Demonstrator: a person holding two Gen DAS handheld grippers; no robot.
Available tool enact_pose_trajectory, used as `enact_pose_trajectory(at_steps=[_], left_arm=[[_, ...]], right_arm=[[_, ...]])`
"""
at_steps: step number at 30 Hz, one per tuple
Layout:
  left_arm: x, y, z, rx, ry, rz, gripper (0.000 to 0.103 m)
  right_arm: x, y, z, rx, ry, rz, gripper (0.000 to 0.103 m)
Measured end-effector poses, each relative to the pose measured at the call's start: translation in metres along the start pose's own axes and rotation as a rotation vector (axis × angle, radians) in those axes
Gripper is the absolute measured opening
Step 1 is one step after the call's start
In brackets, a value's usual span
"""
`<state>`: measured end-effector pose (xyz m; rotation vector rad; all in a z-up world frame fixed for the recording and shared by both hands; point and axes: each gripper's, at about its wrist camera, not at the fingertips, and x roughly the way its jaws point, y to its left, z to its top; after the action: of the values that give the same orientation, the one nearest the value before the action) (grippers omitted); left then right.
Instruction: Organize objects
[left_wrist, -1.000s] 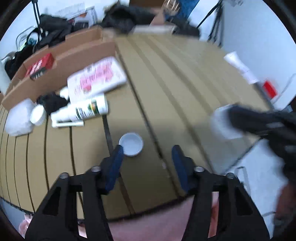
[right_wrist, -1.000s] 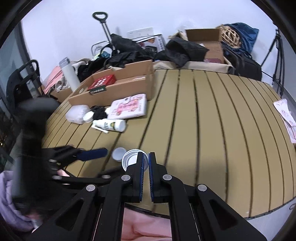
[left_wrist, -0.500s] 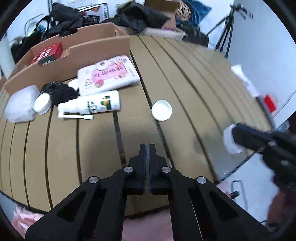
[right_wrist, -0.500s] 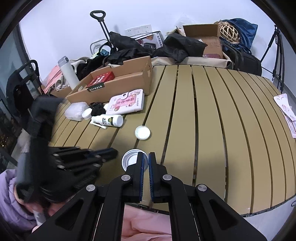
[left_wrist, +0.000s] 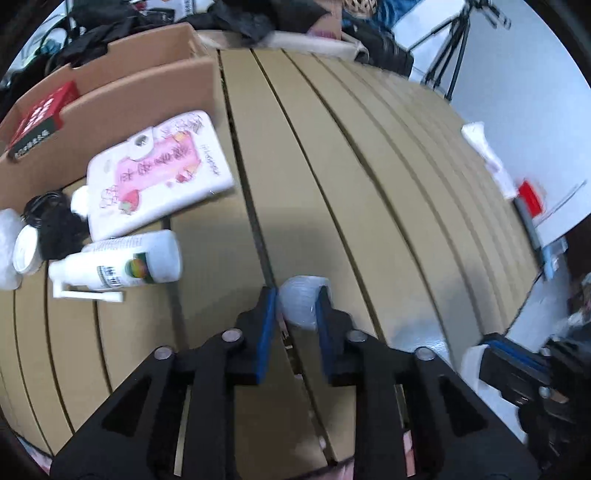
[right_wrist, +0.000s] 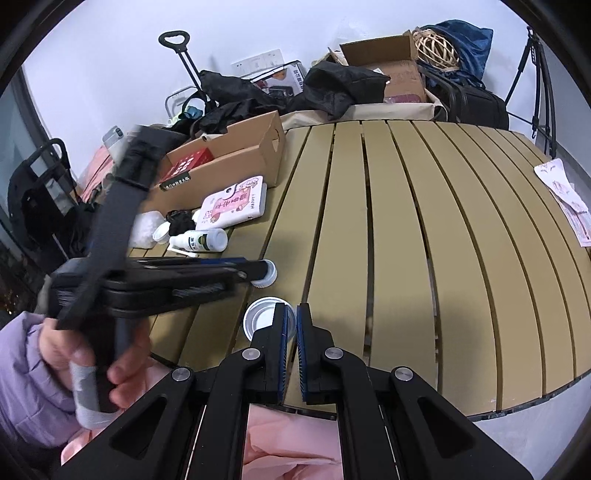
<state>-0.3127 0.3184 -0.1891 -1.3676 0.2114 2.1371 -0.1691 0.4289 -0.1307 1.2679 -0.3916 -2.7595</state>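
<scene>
Your slatted table (right_wrist: 406, 240) carries a cluster at the left of both views. An open cardboard box (left_wrist: 122, 85) holds a red packet (left_wrist: 37, 118). Below it lies a pink-and-white pouch (left_wrist: 159, 173), then a white spray bottle (left_wrist: 122, 264) on its side, with a black bundle (left_wrist: 55, 229) and a small white jar (left_wrist: 26, 249) just beside them at the left edge. Bags and dark clothing crowd the far end of the table, at the top of the frames. The slats right of center are bare, with some papers (right_wrist: 565, 199) at the right edge.

Your left gripper (left_wrist: 295, 306) reaches in level from the left of the right wrist view, your hand (right_wrist: 74, 354) wrapped round its handle. Its jaws stand at a narrow gap, closed on a small white cap (left_wrist: 301, 301) low in the middle of the left view; whether the cap touches the table you cannot tell.

Your right gripper (right_wrist: 291, 325) points across the table from the bottom center, its jaws nearly together and pinching the rim of a round tin lid (right_wrist: 262, 317), which lies just below the cap.
</scene>
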Motion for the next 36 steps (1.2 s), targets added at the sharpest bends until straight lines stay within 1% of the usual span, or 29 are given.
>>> enact_pose_trajectory(at_steps=[1, 3, 5, 7, 8, 11, 15, 17, 19, 20, 21, 23, 24, 25, 27, 29, 30, 31, 33, 34, 36], left_arm=[[0.001, -0.006, -0.001, 0.027, 0.015, -0.008, 0.005], [0.002, -0.015, -0.005, 0.052, 0.026, -0.02, 0.005], [-0.001, -0.025, -0.011, 0.093, 0.015, 0.014, 0.005], [-0.005, -0.027, -0.015, 0.085, 0.021, 0.015, 0.005], [-0.013, -0.023, -0.017, 0.07, 0.011, 0.001, 0.005], [-0.052, -0.007, -0.027, 0.025, -0.049, -0.049, 0.005], [-0.116, 0.029, -0.029, -0.038, -0.139, -0.05, 0.005], [-0.15, 0.053, -0.022, -0.064, -0.193, -0.04, 0.005], [-0.181, 0.078, -0.006, -0.083, -0.249, -0.026, 0.005], [-0.193, 0.09, 0.007, -0.09, -0.269, -0.019, 0.005], [-0.203, 0.101, 0.021, -0.101, -0.287, 0.001, 0.005], [-0.215, 0.123, 0.049, -0.12, -0.3, 0.034, 0.005], [-0.215, 0.134, 0.068, -0.135, -0.297, 0.049, 0.005], [-0.21, 0.145, 0.085, -0.154, -0.283, 0.06, 0.005], [-0.189, 0.163, 0.116, -0.19, -0.24, 0.077, 0.005], [-0.157, 0.183, 0.148, -0.21, -0.197, 0.107, 0.005], [-0.144, 0.19, 0.158, -0.22, -0.177, 0.11, 0.005], [-0.124, 0.199, 0.172, -0.225, -0.149, 0.112, 0.005], [-0.083, 0.219, 0.194, -0.255, -0.104, 0.122, 0.005], [-0.064, 0.227, 0.202, -0.256, -0.083, 0.127, 0.005], [-0.027, 0.241, 0.213, -0.253, -0.057, 0.159, 0.005]], right_arm=[[0.001, -0.002, -0.001, 0.004, 0.002, 0.0, 0.006], [0.003, -0.004, -0.002, 0.012, 0.004, 0.002, 0.006], [0.006, -0.006, -0.004, 0.02, 0.014, 0.005, 0.006], [0.008, -0.006, -0.005, 0.022, 0.02, 0.006, 0.006], [0.007, -0.005, -0.005, 0.02, 0.018, 0.008, 0.006], [-0.002, 0.0, -0.003, 0.003, 0.002, 0.008, 0.006], [-0.016, 0.008, 0.005, -0.025, -0.026, 0.014, 0.006], [-0.024, 0.019, 0.019, -0.052, -0.053, 0.033, 0.006], [-0.033, 0.035, 0.043, -0.11, -0.092, 0.055, 0.006], [-0.036, 0.045, 0.062, -0.146, -0.113, 0.072, 0.006], [-0.037, 0.05, 0.074, -0.164, -0.12, 0.084, 0.006], [-0.033, 0.069, 0.113, -0.213, -0.143, 0.123, 0.006], [-0.025, 0.081, 0.141, -0.236, -0.149, 0.153, 0.006], [-0.018, 0.088, 0.155, -0.247, -0.149, 0.167, 0.006], [0.008, 0.106, 0.195, -0.265, -0.144, 0.183, 0.006], [0.052, 0.123, 0.237, -0.274, -0.104, 0.188, 0.006], [0.071, 0.127, 0.248, -0.271, -0.079, 0.188, 0.006], [0.102, 0.132, 0.264, -0.264, -0.035, 0.187, 0.006], [0.157, 0.135, 0.286, -0.241, 0.033, 0.155, 0.006], [0.189, 0.135, 0.296, -0.226, 0.073, 0.124, 0.006], [0.239, 0.128, 0.308, -0.176, 0.128, 0.061, 0.006]])
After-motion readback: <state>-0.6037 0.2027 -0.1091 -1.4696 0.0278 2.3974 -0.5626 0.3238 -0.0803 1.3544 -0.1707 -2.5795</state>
